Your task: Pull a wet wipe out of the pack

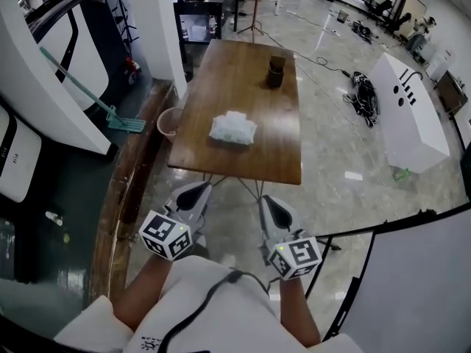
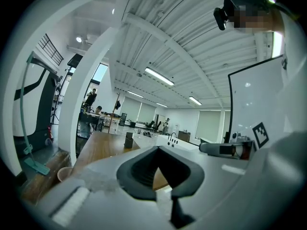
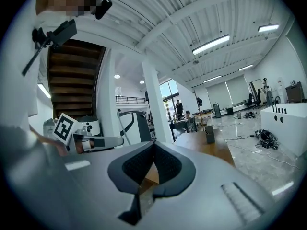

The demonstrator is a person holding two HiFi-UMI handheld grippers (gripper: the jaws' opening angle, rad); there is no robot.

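Observation:
A white wet wipe pack point(image 1: 233, 129) lies in the middle of the long brown wooden table point(image 1: 221, 87), in the head view. My left gripper point(image 1: 193, 192) and right gripper point(image 1: 270, 203) hang side by side in front of the table's near edge, short of the pack. Each points toward the table with its jaws together and nothing between them. In the left gripper view the left gripper point(image 2: 156, 147) has its tips meeting, with the table point(image 2: 103, 147) beyond. The right gripper view shows the right gripper point(image 3: 153, 143) closed the same way, with the table point(image 3: 211, 147) ahead.
A dark cup point(image 1: 275, 73) stands at the table's far end. A pink bucket point(image 1: 168, 123) sits on the floor by the table's left side, near a green mop point(image 1: 110, 112). A white box-shaped unit point(image 1: 408, 109) and cables point(image 1: 364, 94) lie to the right.

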